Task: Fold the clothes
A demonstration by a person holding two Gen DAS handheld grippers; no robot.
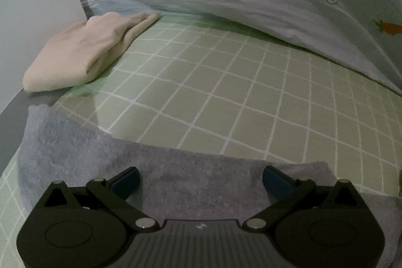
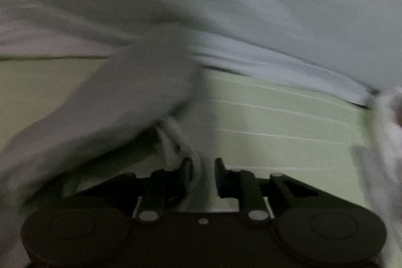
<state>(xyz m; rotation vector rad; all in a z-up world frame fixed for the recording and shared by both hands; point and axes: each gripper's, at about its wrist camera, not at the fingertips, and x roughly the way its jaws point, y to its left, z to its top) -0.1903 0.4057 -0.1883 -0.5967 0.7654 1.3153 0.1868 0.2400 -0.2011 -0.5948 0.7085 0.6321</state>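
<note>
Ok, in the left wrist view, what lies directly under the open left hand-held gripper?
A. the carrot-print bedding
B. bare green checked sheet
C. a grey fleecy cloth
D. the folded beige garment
C: the left hand-held gripper has its jaws spread wide over the grey fleecy cloth, while the folded beige garment lies apart at the far left edge of the green checked sheet.

Right wrist view: we see only motion blur.
Grey garment (image 2: 105,102): blurred, we can't tell its shape.
Grey towel (image 1: 176,167): our bottom edge cuts it.
</note>
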